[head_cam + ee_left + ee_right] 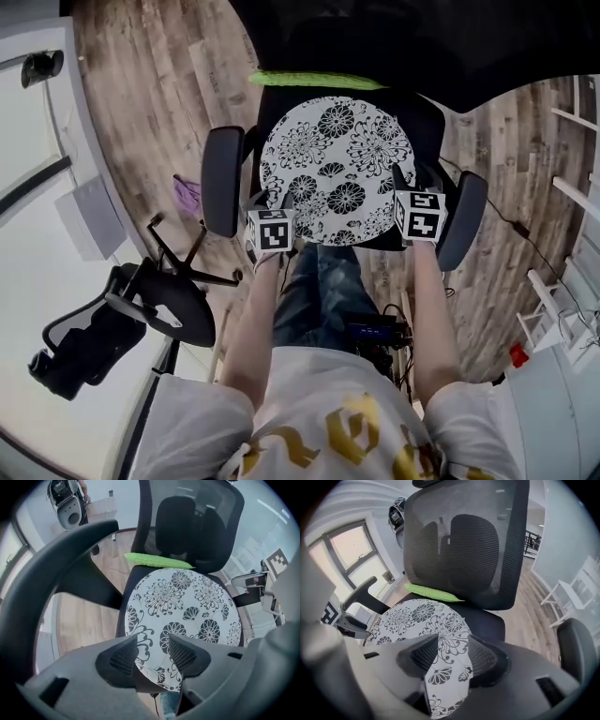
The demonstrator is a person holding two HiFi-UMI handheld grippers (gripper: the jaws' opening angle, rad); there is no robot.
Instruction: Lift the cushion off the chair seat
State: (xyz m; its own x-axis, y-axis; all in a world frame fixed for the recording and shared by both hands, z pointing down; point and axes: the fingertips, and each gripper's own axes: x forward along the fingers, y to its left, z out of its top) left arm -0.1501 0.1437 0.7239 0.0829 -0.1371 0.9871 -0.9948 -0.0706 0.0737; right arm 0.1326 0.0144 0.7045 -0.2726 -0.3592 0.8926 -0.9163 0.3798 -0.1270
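Round cushion (336,169) lies flat on the chair seat (427,120). My left hand-held gripper (152,657) straddles its near-left rim and my right hand-held gripper (451,656) its near-right rim. Both are spread, neither pinching; the cushion stretches away from both toward the backrest.

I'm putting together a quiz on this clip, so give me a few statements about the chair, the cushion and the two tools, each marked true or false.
1. The cushion lies on the chair seat. True.
2. The cushion is plain red. False: it is white with black flowers.
3. The left tool and right tool are both at the cushion's near edge. True.
4. The left tool is shut and empty. False: its jaws stand apart with the cushion's edge between them.
5. A green item lies at the back of the seat. True.
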